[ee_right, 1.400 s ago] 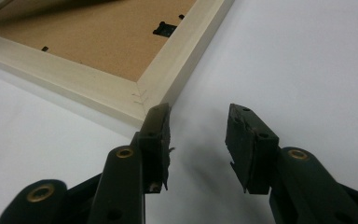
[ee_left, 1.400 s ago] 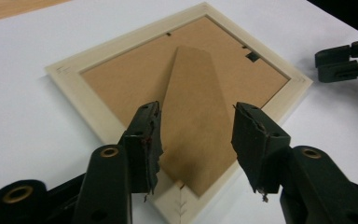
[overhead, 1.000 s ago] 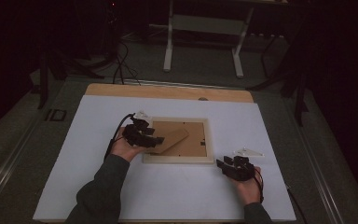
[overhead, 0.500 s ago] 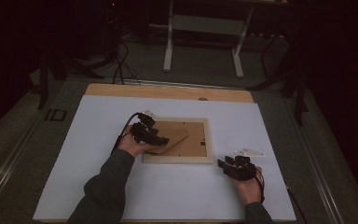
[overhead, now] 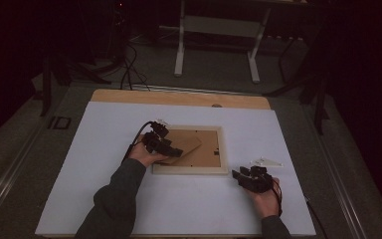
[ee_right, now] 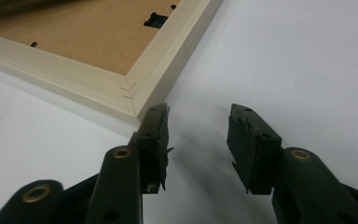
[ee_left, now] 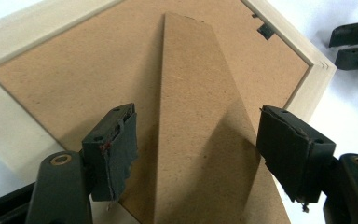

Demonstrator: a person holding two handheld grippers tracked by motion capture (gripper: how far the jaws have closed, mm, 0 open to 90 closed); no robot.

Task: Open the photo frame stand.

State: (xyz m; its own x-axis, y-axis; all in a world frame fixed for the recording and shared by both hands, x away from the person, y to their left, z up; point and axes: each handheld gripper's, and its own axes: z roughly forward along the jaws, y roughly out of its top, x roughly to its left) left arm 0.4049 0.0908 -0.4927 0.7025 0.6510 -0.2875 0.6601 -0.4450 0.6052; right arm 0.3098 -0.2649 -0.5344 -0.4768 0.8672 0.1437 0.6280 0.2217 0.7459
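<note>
One pale wooden frame (face down), brown backing, angled stand

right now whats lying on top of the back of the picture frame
A brown fibreboard stand flap lies on the backing board of the picture frame, between the open left gripper jaws. Small black clips sit at the edge. Whatever is beneath the board is covered.

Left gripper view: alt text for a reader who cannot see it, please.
The left gripper, jaws open, straddles the brown easel stand on the back of a pale wooden picture frame lying face down on a white table.
</note>
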